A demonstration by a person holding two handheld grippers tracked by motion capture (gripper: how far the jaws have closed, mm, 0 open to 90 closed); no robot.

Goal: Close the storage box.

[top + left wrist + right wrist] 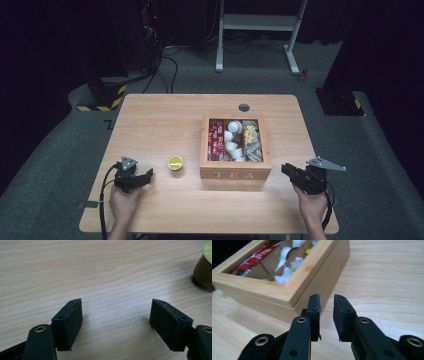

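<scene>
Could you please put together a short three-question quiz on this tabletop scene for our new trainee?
1. True or false: the left hand-held gripper holds the yellow-lidded cup.
2. The tea box stands nearest which hand-held gripper? A) left B) right C) equally near both
3. What lies in the left-hand compartment of the tea box, as the high view shows it?

Key:
1. False: its jaws stand open over the bare table, with the cup off to one side.
2. B: the box corner lies just ahead of the right jaws, which stand slightly apart with nothing between them.
3. Red packets.
</scene>
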